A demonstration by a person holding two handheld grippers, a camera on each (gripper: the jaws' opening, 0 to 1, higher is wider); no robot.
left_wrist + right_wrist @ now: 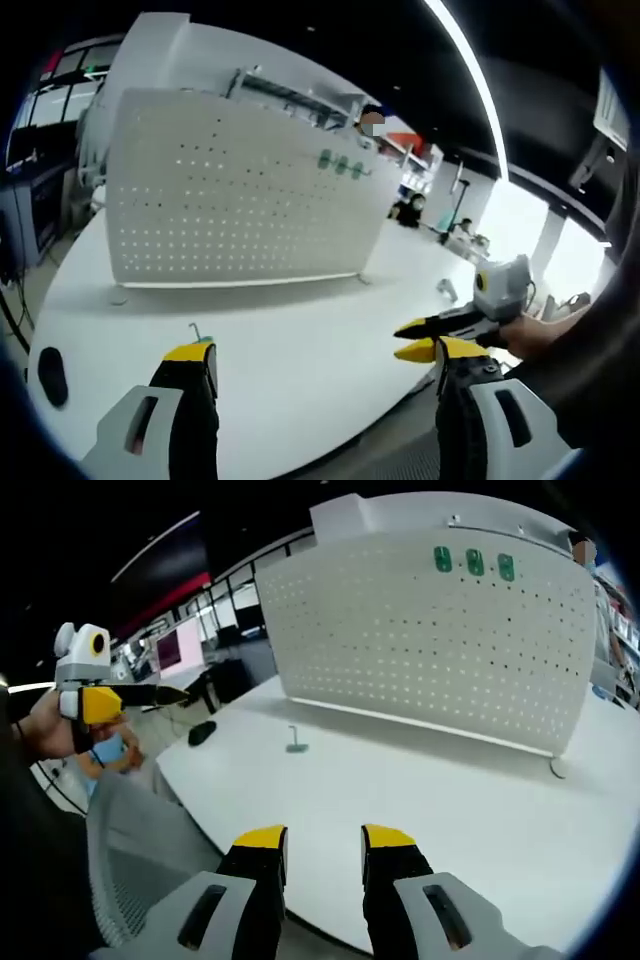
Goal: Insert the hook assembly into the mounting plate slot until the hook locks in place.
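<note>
Here both grippers (318, 357) (323, 839) hover level over the white table (420, 790)

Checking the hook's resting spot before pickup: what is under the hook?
The hook stands upright on the bare white table, in front of the pegboard. Its small base covers the contact patch.

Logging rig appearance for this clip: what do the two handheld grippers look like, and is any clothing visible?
The left gripper and the right gripper look alike: pale grey bodies with a dark slot, black jaws capped with yellow tips. In the left gripper view, the right gripper carries a pale grey housing. A dark sleeve covers the person's arm there. No cables or markings are discernible.
</note>
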